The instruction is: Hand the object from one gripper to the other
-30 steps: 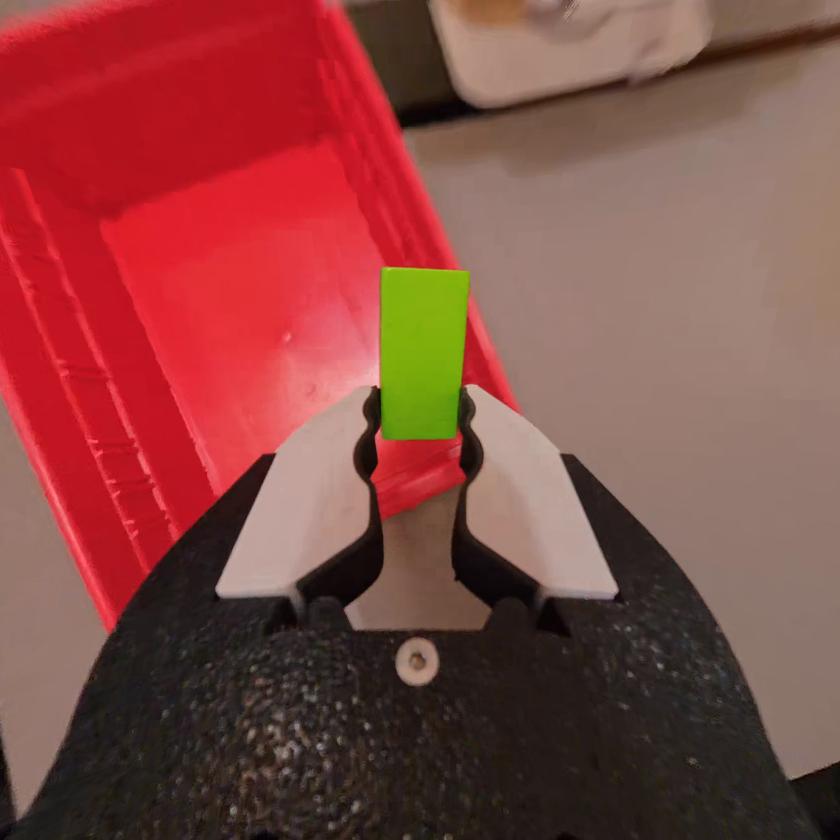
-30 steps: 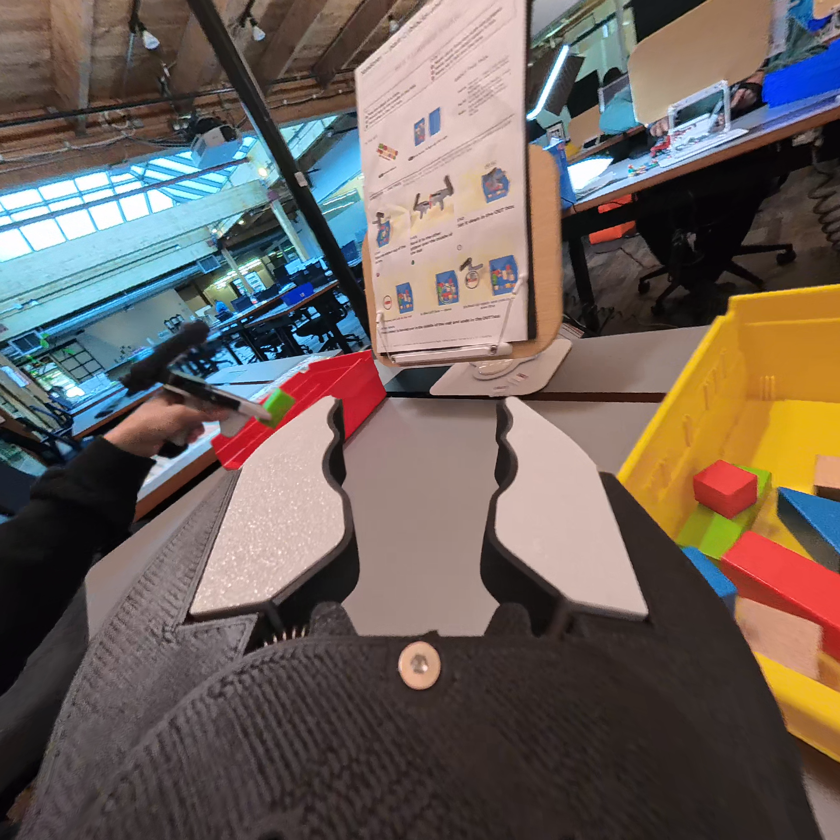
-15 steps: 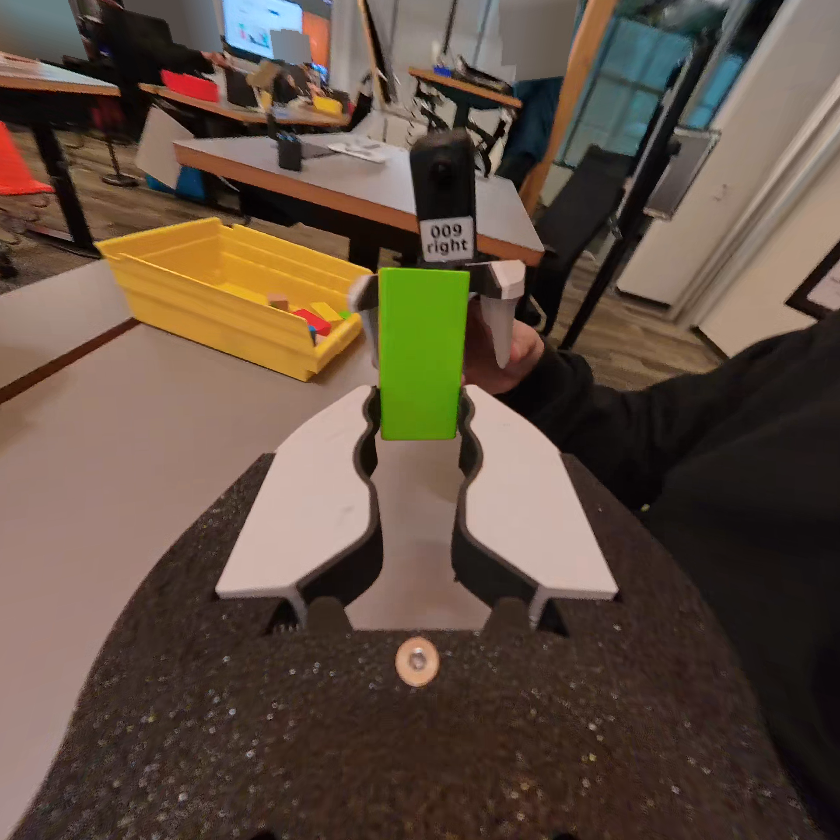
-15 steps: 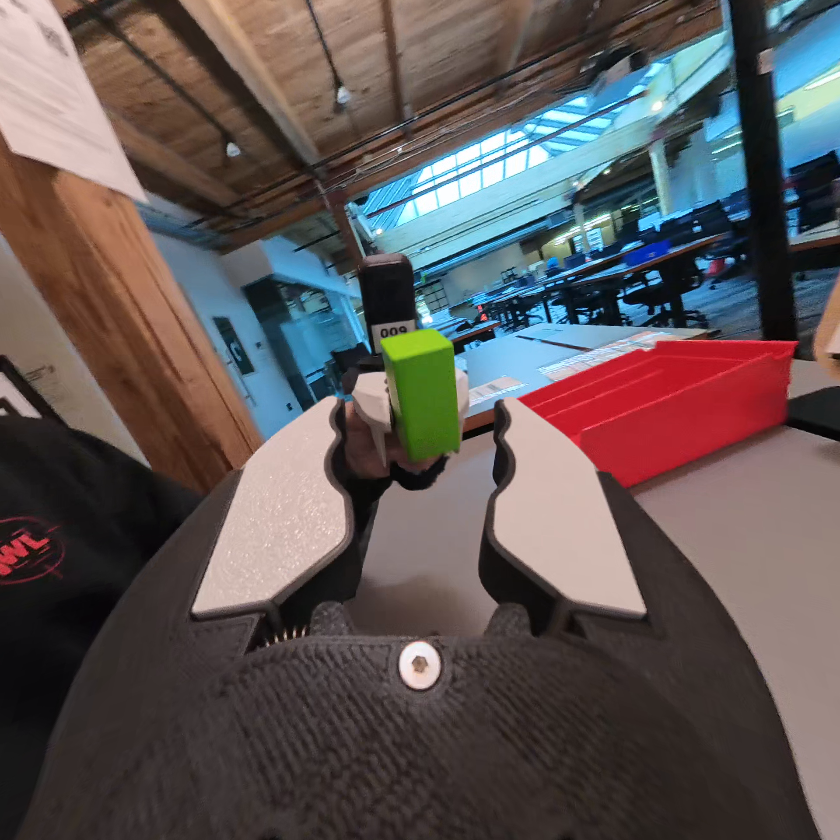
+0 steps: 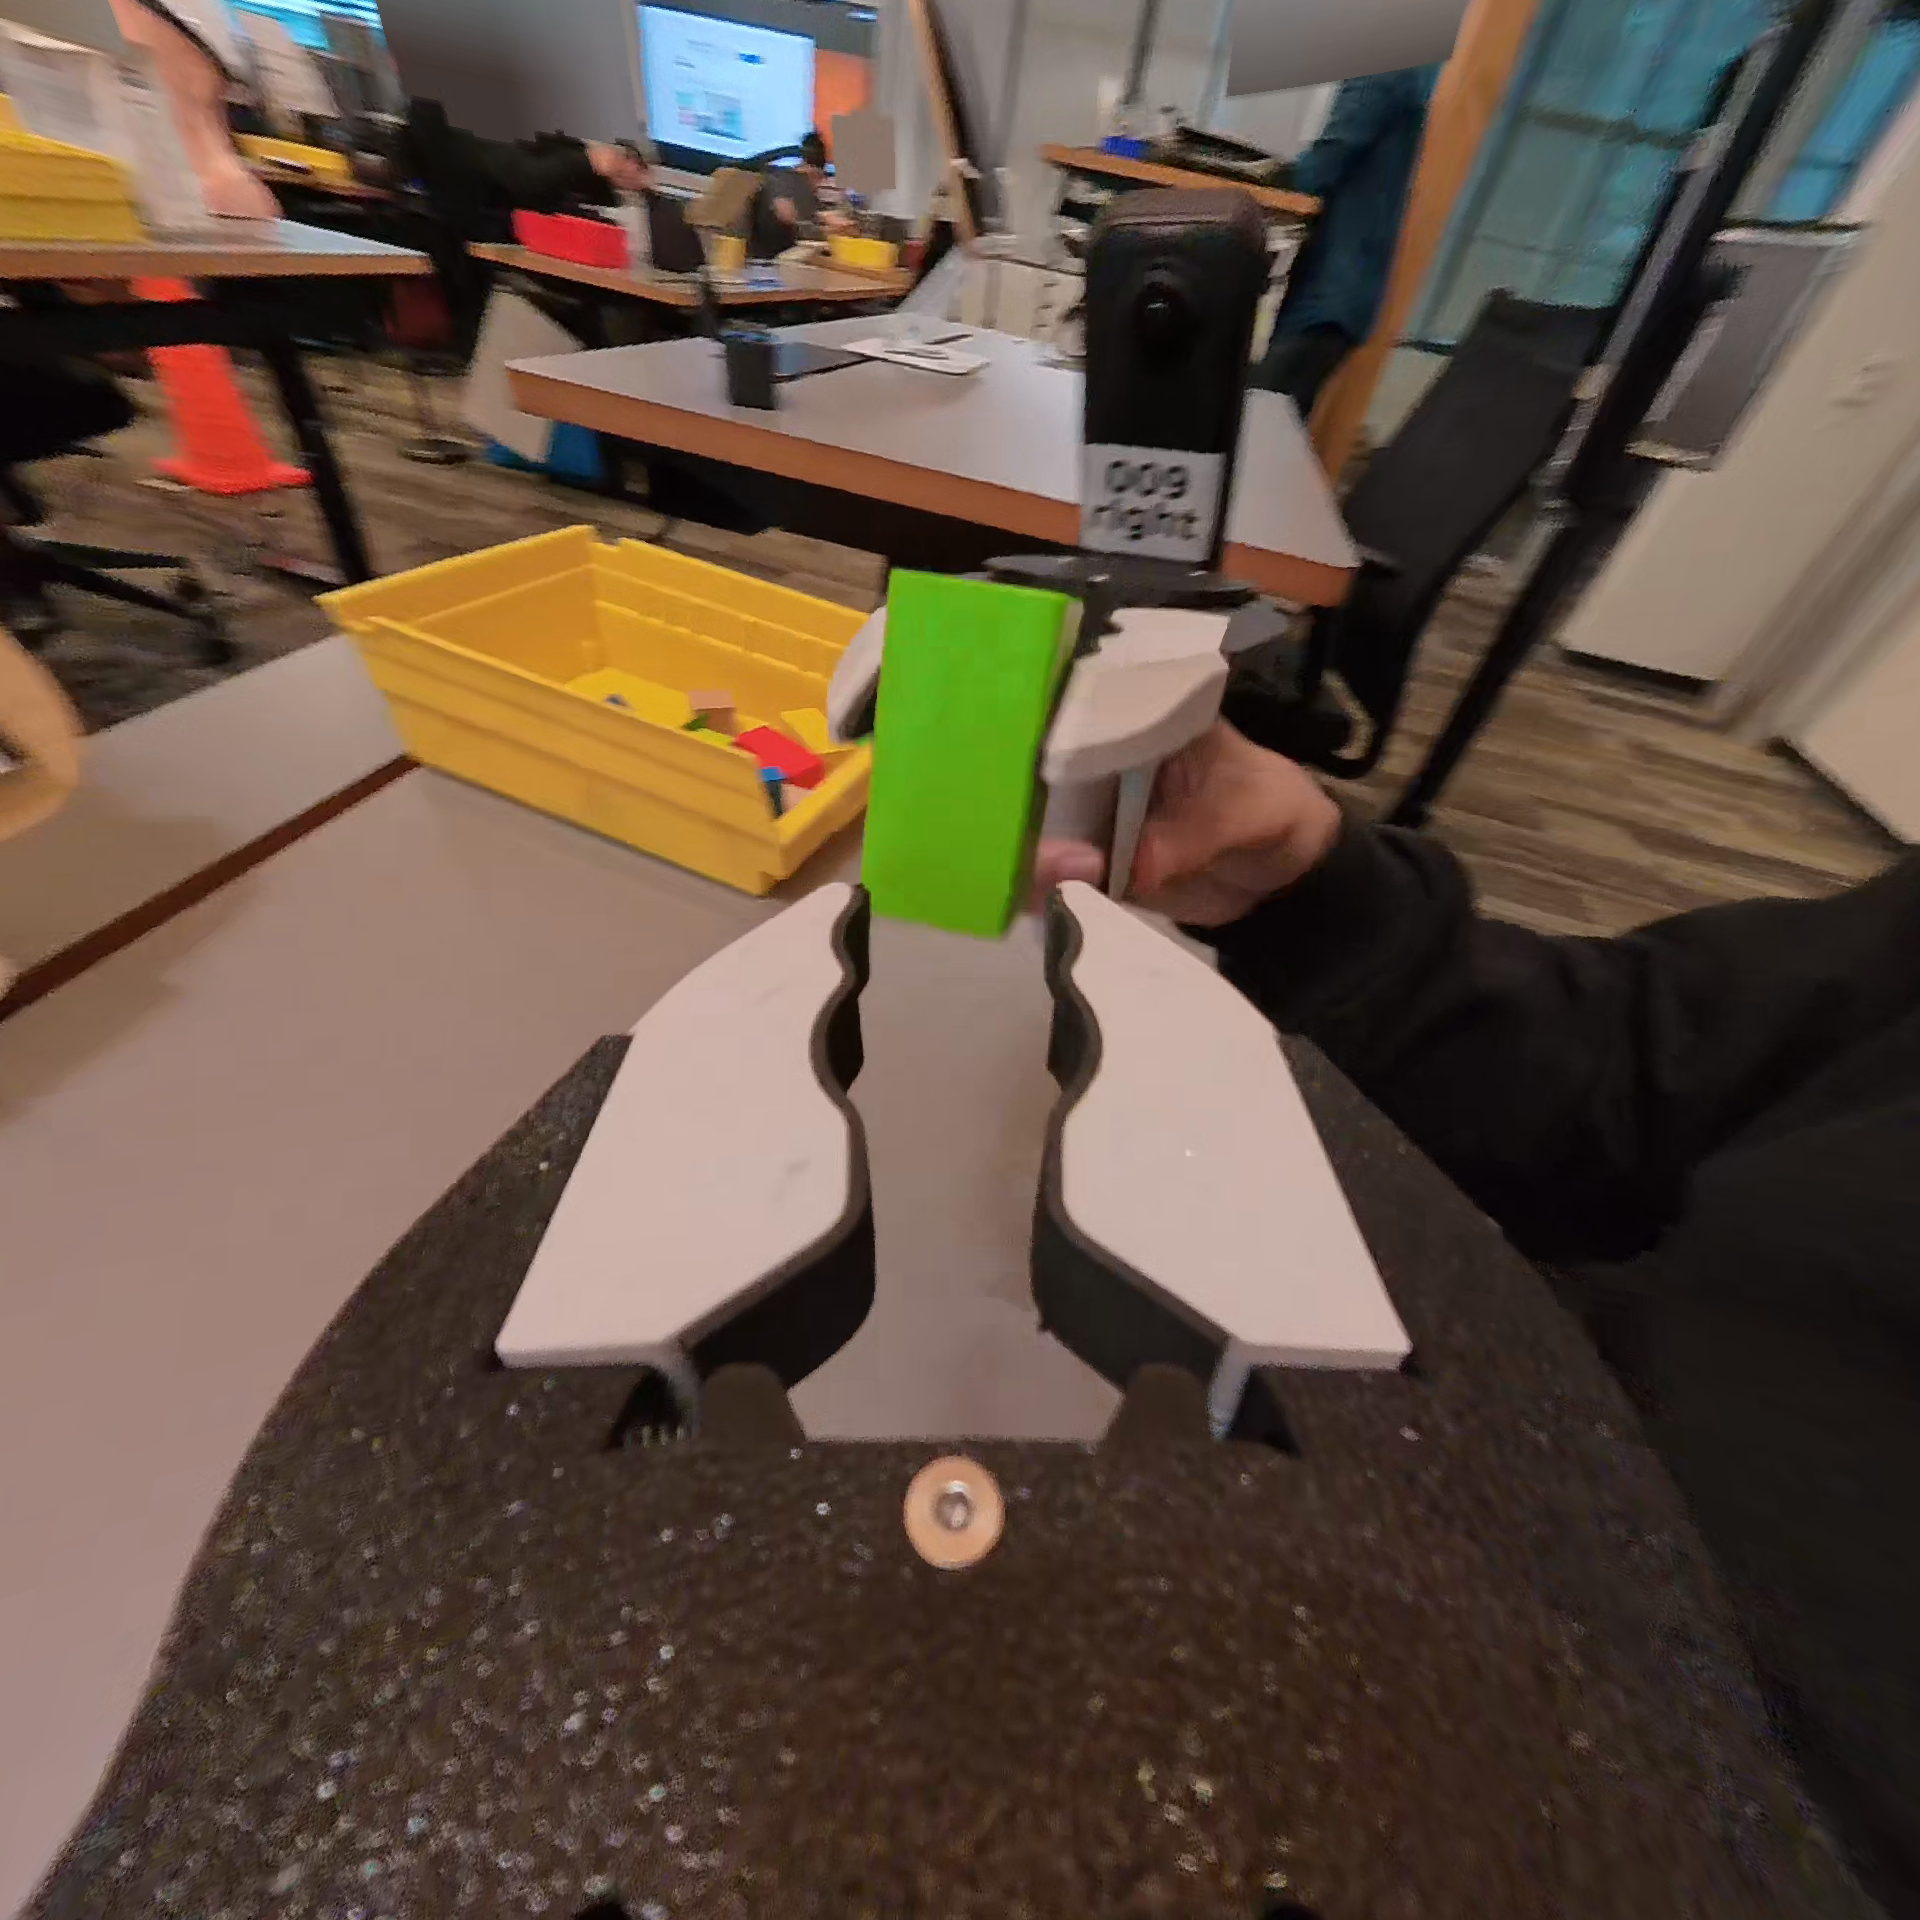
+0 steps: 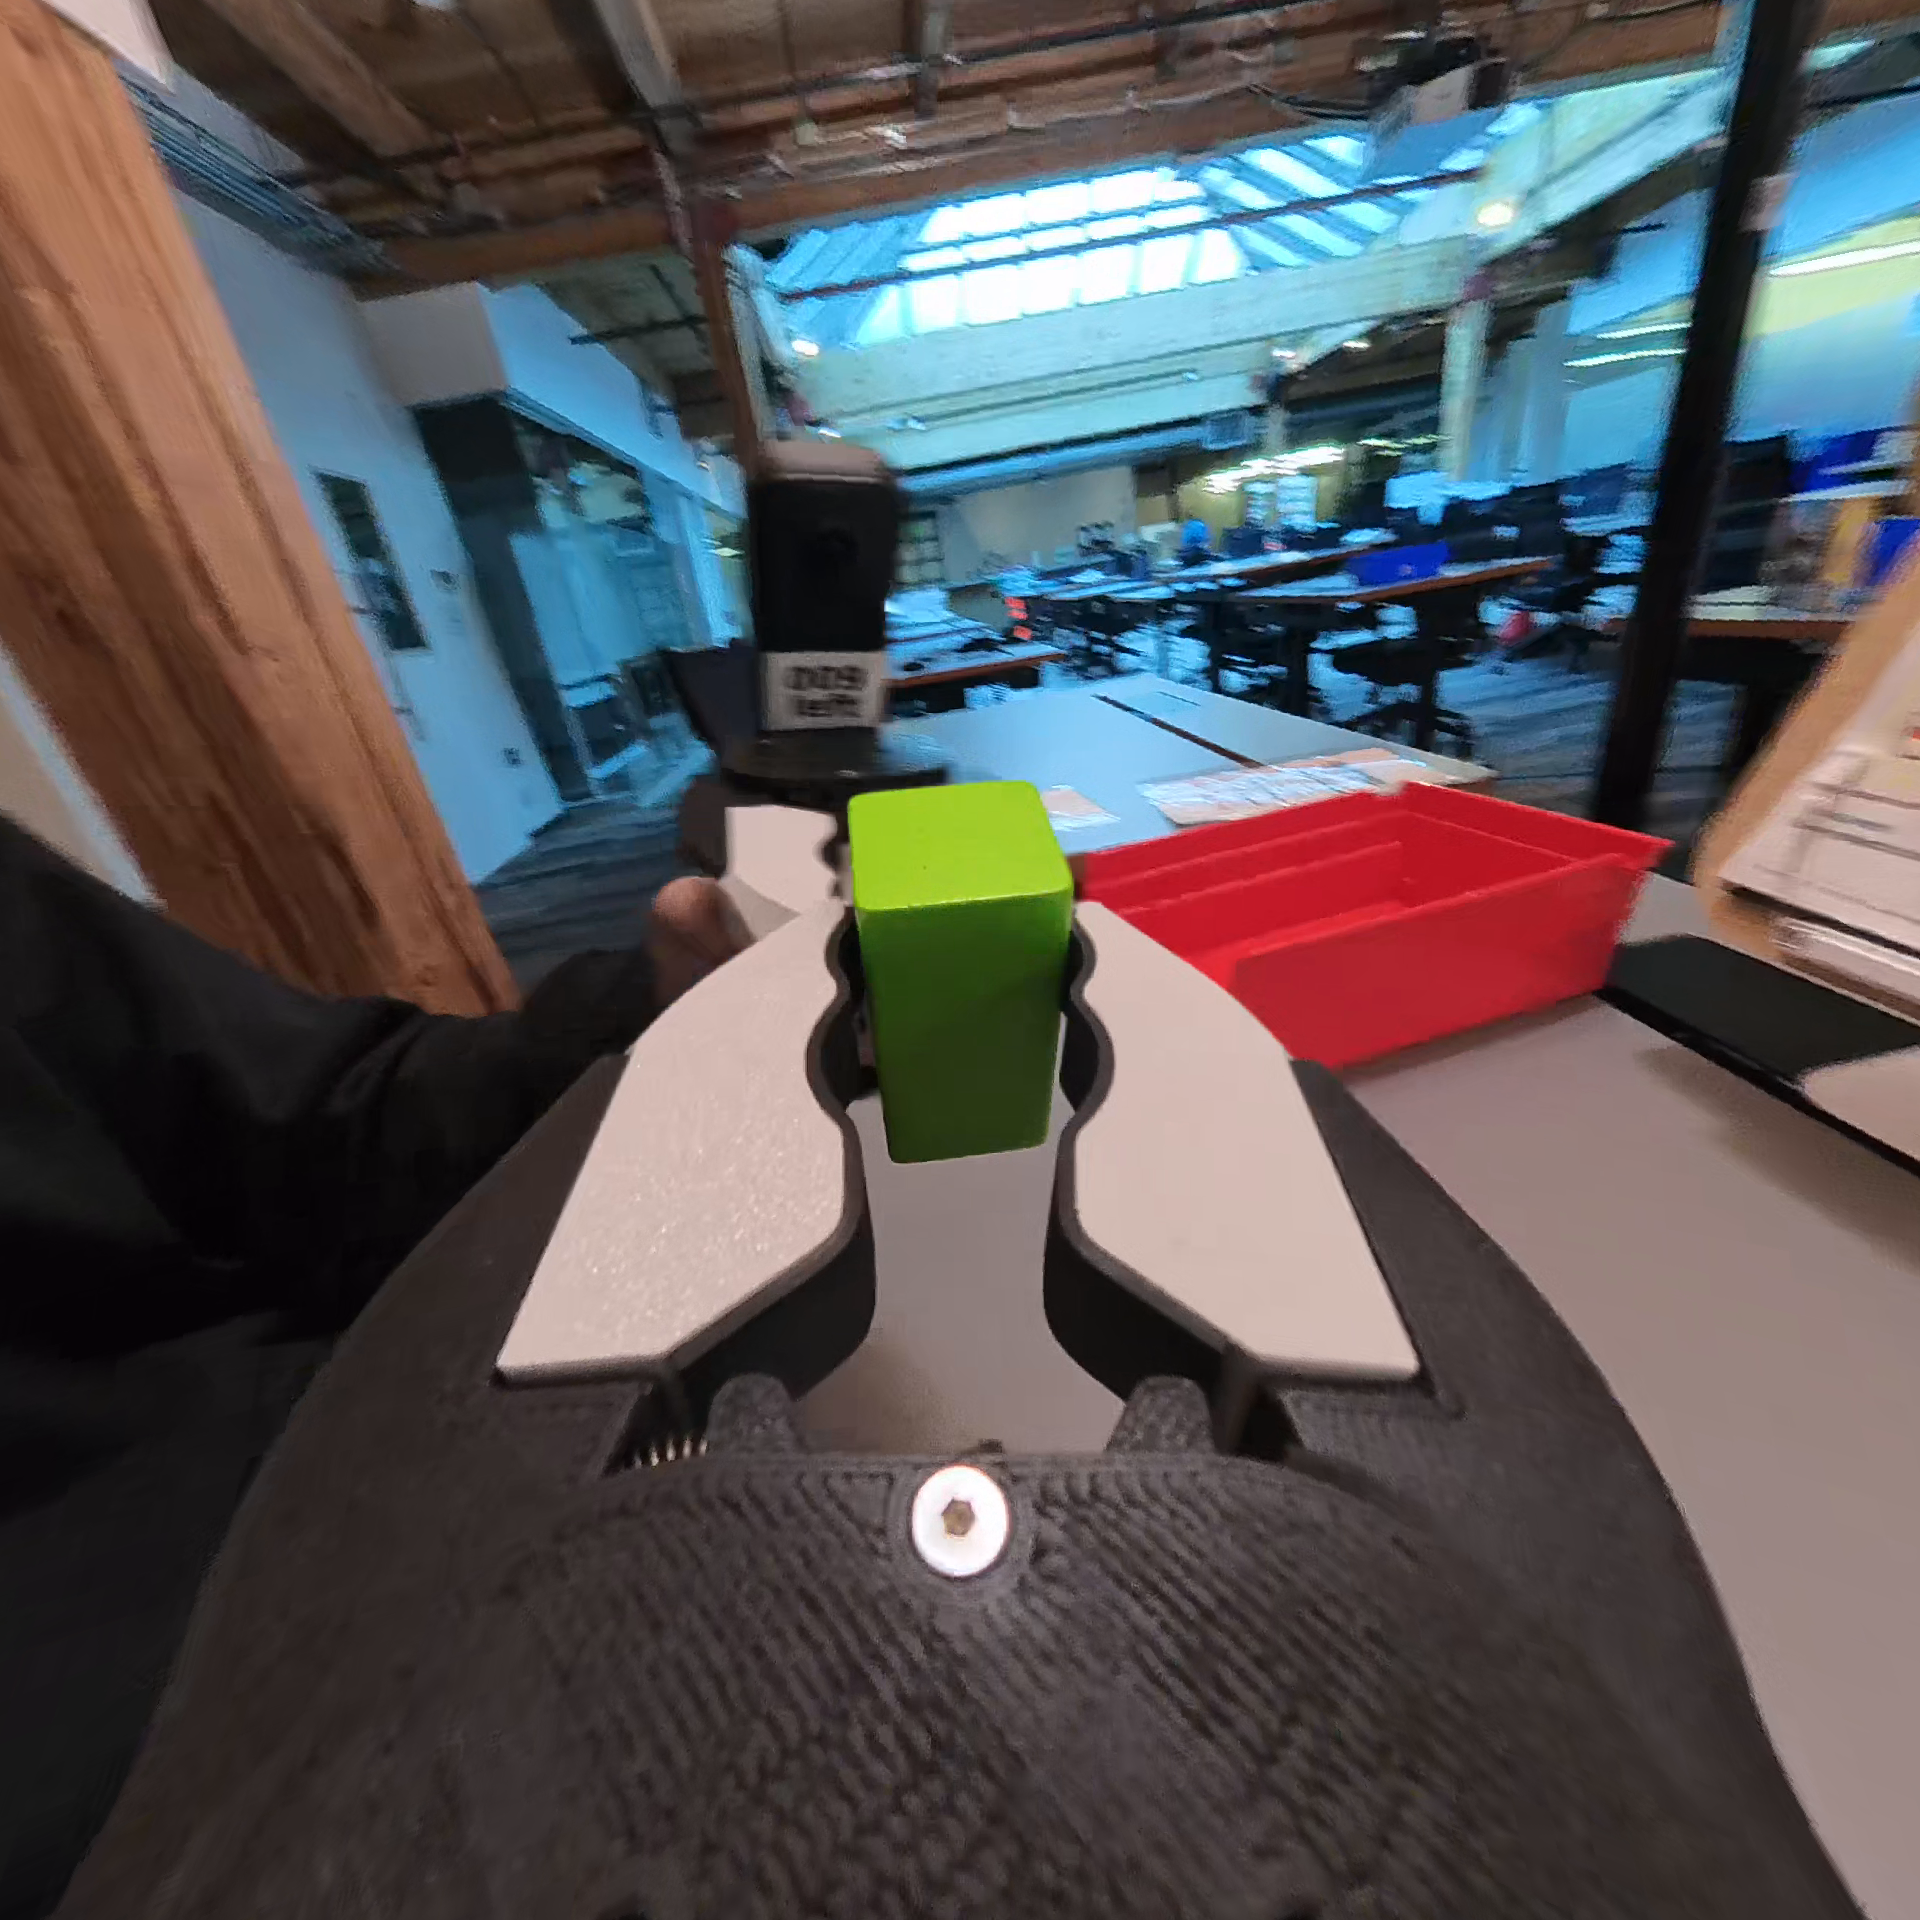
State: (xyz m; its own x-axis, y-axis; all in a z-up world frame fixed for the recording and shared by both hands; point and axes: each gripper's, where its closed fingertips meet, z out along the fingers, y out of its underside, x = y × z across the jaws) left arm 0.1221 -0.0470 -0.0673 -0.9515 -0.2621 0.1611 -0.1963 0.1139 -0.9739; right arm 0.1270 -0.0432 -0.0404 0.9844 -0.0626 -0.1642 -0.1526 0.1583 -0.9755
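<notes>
Lime-green oblong block [image 6: 961,971], smooth and round-edged, clamped upright in right hand-held gripper [image 6: 961,977]; left hand-held gripper [image 5: 951,914] released.

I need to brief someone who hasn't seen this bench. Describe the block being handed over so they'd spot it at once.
Start at the grey table with the red bin. In front of that bin, two hand-held grippers face each other above the tabletop. The bright green block stands upright between the fingers of the right gripper: the only block out of a bin.

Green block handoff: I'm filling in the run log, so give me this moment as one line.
phase: mid-handoff | green block: between right claw fingers | left claw: block at its tips | not yet released
</notes>
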